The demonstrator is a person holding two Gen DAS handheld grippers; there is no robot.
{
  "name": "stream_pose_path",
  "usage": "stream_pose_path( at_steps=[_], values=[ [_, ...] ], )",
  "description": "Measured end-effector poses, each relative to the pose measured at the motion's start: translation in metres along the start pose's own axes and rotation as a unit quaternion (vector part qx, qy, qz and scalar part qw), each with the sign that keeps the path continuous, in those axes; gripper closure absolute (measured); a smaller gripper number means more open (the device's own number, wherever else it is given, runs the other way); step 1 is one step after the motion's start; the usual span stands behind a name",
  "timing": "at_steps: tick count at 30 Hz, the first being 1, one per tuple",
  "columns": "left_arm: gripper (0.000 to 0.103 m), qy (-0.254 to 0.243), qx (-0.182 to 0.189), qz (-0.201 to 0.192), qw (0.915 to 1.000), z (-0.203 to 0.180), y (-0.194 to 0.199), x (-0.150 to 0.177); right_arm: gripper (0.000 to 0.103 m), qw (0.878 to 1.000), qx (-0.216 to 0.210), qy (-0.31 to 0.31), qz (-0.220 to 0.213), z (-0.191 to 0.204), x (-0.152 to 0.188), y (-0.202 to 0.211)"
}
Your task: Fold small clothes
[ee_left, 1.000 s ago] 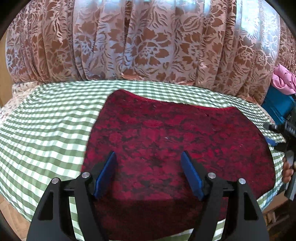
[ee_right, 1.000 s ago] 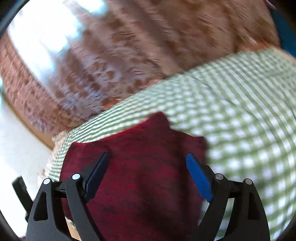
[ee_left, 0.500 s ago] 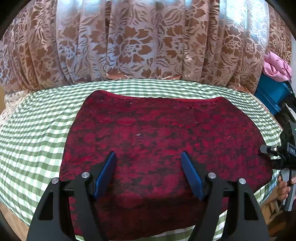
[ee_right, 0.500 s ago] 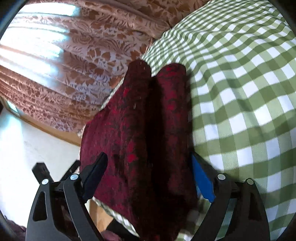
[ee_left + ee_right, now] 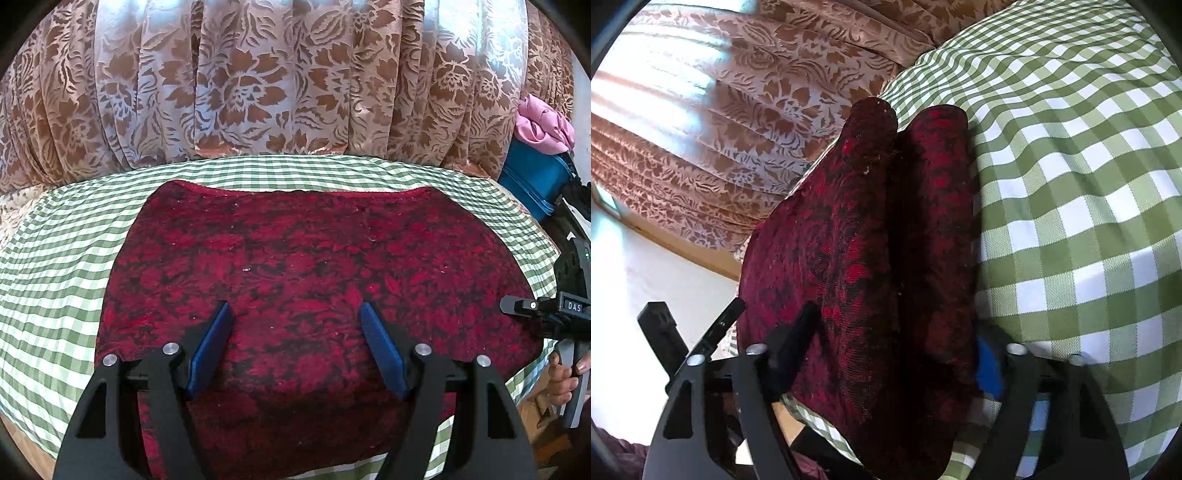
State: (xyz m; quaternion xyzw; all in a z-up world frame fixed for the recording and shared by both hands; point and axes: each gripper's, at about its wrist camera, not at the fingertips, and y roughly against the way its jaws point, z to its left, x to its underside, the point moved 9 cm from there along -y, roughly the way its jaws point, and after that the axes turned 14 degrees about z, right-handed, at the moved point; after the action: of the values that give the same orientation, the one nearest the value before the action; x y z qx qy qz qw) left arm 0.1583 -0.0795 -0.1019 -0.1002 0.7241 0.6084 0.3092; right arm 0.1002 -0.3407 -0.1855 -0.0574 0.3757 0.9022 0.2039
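Note:
A dark red patterned cloth [image 5: 306, 280] lies spread flat on a green-and-white checked table [image 5: 55, 266]. My left gripper [image 5: 295, 347] is open and hovers over the cloth's near edge. My right gripper [image 5: 890, 354] is open at the cloth's right edge, and a bunched double fold of the cloth [image 5: 886, 236] lies between its fingers. The right gripper also shows at the right edge of the left wrist view [image 5: 517, 306], held in a hand.
A brown floral curtain [image 5: 277, 81] hangs behind the table. A blue case [image 5: 535, 177] with pink cloth [image 5: 543, 125] on it stands at the far right. The table's front edge is just below the grippers.
The left gripper view shifted left so the cloth sits centred. The right gripper swung down to the cloth's right edge, and the cloth edge now lies between its open fingers.

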Motion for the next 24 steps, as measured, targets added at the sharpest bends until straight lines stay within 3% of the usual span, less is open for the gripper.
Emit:
stream_pose_path(
  at_steps=[3,7,8,10,12,13,16,19,22,24],
  values=[
    [0.031,-0.001,0.003,0.008,1.0000,-0.001,-0.007,0.001,0.037,1.000,0.003,-0.001,0.001,-0.001,-0.001,-0.003],
    [0.032,0.007,0.012,0.009,0.9999,0.001,-0.008,0.001,0.057,1.000,0.012,0.005,0.001,0.007,-0.002,-0.004],
    [0.032,0.013,0.019,0.005,0.9997,0.002,-0.005,0.000,0.058,1.000,0.020,0.011,0.001,0.010,-0.002,-0.003],
    [0.032,0.024,0.051,-0.011,0.9984,0.002,0.006,-0.004,0.058,1.000,0.021,0.012,0.008,0.011,-0.002,-0.005],
    [0.033,0.019,0.057,-0.017,0.9980,0.000,0.010,-0.006,0.056,1.000,0.002,-0.006,0.020,0.005,-0.001,-0.007],
    [0.038,0.016,0.065,-0.015,0.9977,-0.002,0.009,-0.006,0.051,1.000,-0.003,-0.010,0.019,0.003,0.000,-0.008],
    [0.041,0.019,0.090,0.008,0.9957,-0.008,-0.004,-0.008,0.038,1.000,-0.011,-0.005,0.011,0.004,0.001,-0.013],
    [0.045,0.023,0.085,0.032,0.9956,-0.007,-0.024,-0.008,0.038,1.000,-0.001,-0.003,0.006,0.006,0.000,-0.014],
    [0.044,0.028,0.089,0.035,0.9950,-0.006,-0.031,-0.008,0.057,1.000,0.011,0.006,0.007,0.015,-0.001,-0.010],
    [0.044,0.024,0.087,0.040,0.9951,-0.006,-0.035,-0.006,0.062,1.000,0.014,0.020,-0.002,0.030,-0.002,-0.004]
  ],
)
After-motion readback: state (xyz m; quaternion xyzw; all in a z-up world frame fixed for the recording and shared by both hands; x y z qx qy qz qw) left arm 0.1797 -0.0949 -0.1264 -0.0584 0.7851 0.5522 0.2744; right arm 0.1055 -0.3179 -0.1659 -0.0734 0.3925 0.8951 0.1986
